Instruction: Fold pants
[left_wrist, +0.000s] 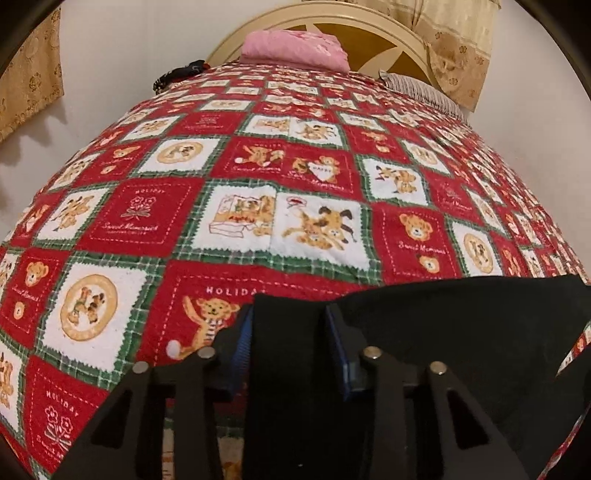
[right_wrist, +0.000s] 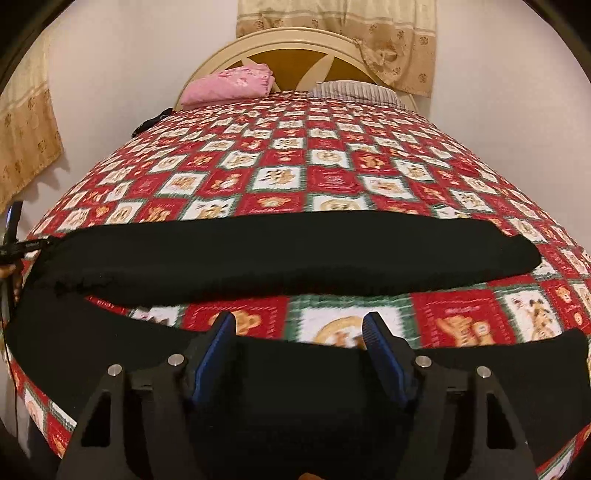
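Note:
Black pants (right_wrist: 280, 254) lie spread across the near part of a bed with a red, white and green teddy-bear quilt (right_wrist: 295, 173). One leg stretches left to right; the other leg runs along the near edge under my right gripper (right_wrist: 301, 325), whose blue-padded jaws stand wide apart above the cloth. In the left wrist view, my left gripper (left_wrist: 290, 317) has black pants fabric (left_wrist: 461, 325) between its blue pads, at the waist end near the quilt's front edge. The left gripper also shows at the far left of the right wrist view (right_wrist: 13, 243).
A folded pink cloth (right_wrist: 231, 85) and a striped pillow (right_wrist: 354, 90) lie by the cream headboard (right_wrist: 295, 48). A dark item (left_wrist: 181, 74) sits at the bed's far left edge. Beige curtains (right_wrist: 26, 140) hang on the walls.

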